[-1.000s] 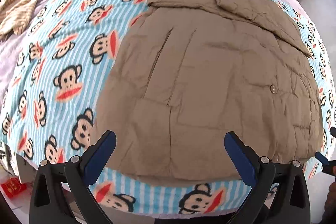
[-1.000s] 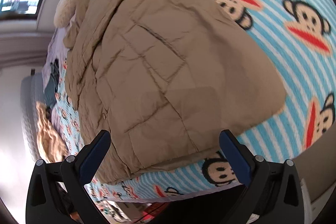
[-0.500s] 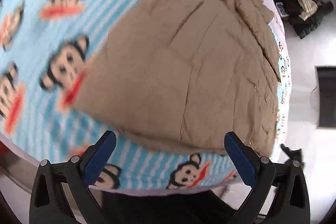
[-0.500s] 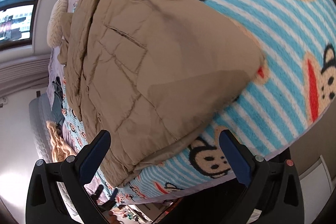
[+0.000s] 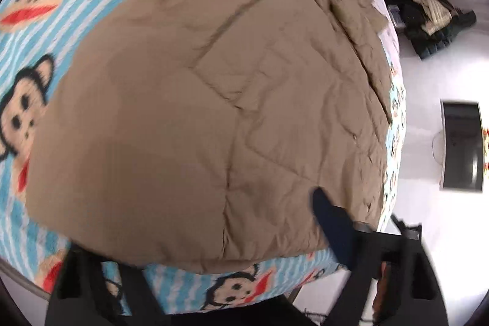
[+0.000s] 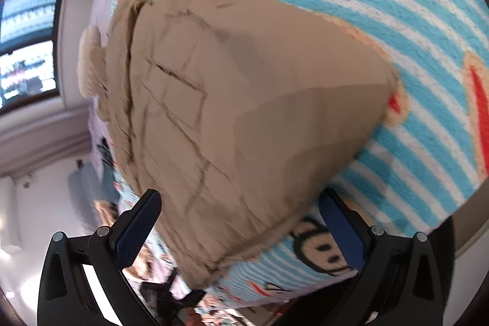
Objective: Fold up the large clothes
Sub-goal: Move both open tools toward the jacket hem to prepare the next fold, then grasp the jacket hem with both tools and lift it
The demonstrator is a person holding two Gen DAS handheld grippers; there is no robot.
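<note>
A tan quilted jacket (image 5: pixel 214 100) lies spread on a bed covered by a blue striped monkey-print blanket (image 5: pixel 36 5). My left gripper (image 5: pixel 214 237) is open at the jacket's near hem. Its right finger (image 5: pixel 330 222) lies over the fabric and its left finger is hidden under the hem. In the right wrist view the jacket (image 6: pixel 244 112) fills the middle on the same blanket (image 6: pixel 412 20). My right gripper (image 6: pixel 238 222) is open, with a finger on either side of the jacket's near corner.
The bed edge runs just below both grippers. A dark pile of clothes (image 5: pixel 434 17) and a black screen (image 5: pixel 461 145) stand on the white floor to the right. A window (image 6: pixel 24 51) and a fuzzy cushion (image 6: pixel 88 63) are at the far end of the bed.
Both grippers have moved down and in to the jacket's near hem. The left one now straddles the hem, its left finger gone beneath the fabric. The right one has closed in on the corner.
</note>
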